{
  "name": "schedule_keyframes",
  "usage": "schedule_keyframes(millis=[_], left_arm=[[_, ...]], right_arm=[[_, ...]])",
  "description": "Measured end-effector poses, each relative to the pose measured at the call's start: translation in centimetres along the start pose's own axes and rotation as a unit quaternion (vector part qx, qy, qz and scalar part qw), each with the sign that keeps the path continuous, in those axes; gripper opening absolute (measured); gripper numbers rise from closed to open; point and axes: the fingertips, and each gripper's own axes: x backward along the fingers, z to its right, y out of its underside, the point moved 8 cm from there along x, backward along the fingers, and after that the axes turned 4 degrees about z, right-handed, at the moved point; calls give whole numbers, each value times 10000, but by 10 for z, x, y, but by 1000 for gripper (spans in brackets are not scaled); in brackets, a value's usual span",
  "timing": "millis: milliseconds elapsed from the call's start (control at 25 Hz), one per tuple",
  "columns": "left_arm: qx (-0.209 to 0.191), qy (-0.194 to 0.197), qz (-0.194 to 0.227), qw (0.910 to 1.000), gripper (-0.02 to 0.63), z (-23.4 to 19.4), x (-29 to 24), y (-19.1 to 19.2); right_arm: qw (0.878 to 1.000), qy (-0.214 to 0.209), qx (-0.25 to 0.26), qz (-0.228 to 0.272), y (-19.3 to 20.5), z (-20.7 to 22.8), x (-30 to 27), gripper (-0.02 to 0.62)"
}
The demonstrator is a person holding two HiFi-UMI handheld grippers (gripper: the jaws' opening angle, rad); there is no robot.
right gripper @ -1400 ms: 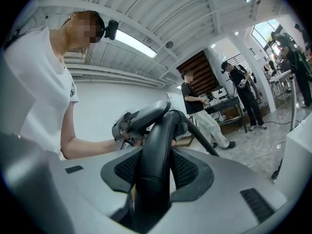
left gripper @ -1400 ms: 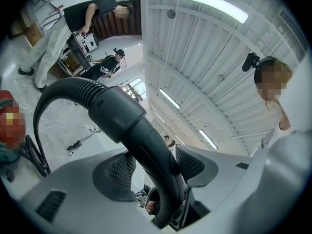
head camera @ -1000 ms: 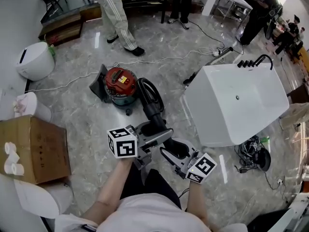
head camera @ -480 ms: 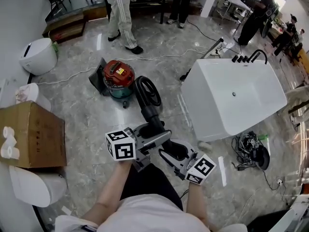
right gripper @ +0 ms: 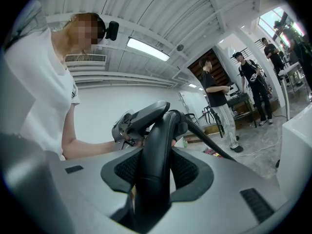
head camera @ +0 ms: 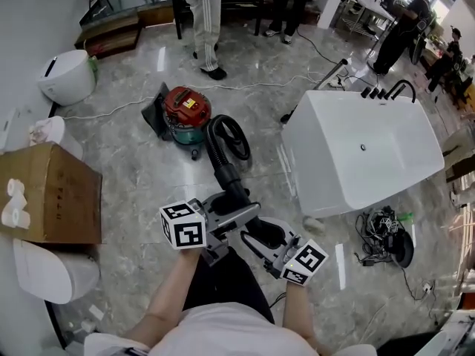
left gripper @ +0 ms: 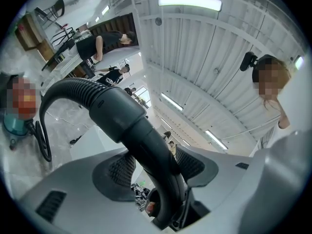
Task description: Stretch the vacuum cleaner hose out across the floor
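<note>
Head view:
- Red canister vacuum cleaner with a teal base, standing on a grey marble floor.
- Black ribbed hose, looping just beside the vacuum cleaner, then running away from it toward the person into a rigid black handle tube.
- Left gripper and right gripper, both near the vacuum cleaner on the person's side, meeting on the handle tube.
- White rectangular bathtub, well apart to the right of the vacuum cleaner.
- Brown cardboard box, well apart to its lower left.

Left gripper view: jaws clamped on the handle tube, with the ribbed pads pressing on both sides. The hose arches away toward the vacuum cleaner.

Right gripper view: jaws clamped on the same handle tube, which stands upright between the pads. The left gripper grips it just beyond
</note>
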Motion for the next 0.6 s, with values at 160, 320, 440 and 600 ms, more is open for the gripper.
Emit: schedule_keyframes(millis=[160, 320, 440, 600], left_arm=[[44, -44, -20, 10000, 259, -1, -1, 1], [34, 11, -48, 10000, 259, -3, -2, -1], [45, 82, -33, 10000, 259, -4, 0, -2], [34, 167, -41, 9998, 259, 1, 5, 0]], right_arm=[[10000, -23, -33, -45, 0, 2, 1, 172], [10000, 16, -37, -43, 0, 3, 0, 172], [9999, 67, 18, -75, -1, 2, -3, 172], [9999, 126, 67, -80, -1, -8, -2, 172]])
